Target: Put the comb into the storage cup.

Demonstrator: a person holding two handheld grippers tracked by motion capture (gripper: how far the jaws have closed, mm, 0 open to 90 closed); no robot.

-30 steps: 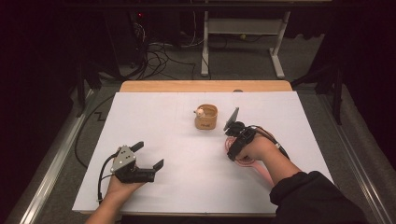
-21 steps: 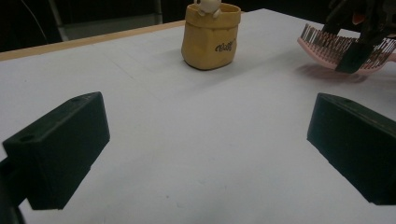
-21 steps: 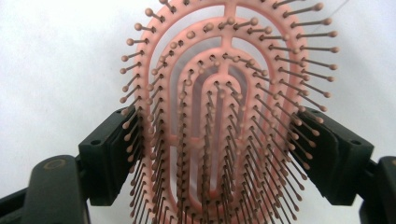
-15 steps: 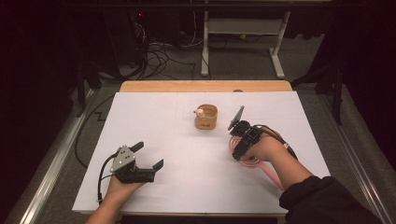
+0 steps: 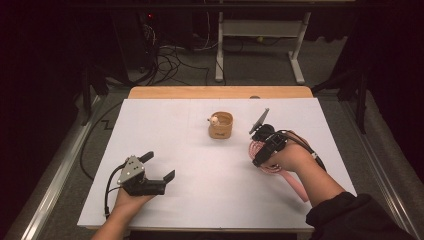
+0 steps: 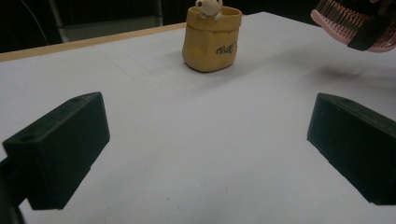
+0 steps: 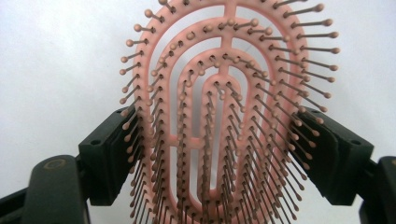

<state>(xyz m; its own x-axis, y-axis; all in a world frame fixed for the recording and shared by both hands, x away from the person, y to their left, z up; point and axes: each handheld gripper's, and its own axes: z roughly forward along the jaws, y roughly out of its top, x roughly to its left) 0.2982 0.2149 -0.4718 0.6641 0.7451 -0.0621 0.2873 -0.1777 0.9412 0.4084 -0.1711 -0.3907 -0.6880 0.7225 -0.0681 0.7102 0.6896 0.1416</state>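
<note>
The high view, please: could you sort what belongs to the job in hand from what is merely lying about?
In the job:
- pink hairbrush
- right gripper, fingers clamped on its head

Lying about:
- yellow pouch with a small figure
- left gripper, open, idle

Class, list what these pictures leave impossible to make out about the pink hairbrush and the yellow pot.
- Hairbrush handle: cut off by the bottom edge in the right gripper view; mostly under the hand in the high view.
- Yellow pot lettering: blurred in the left gripper view.
- Figure on its rim: too small in the high view.
</note>
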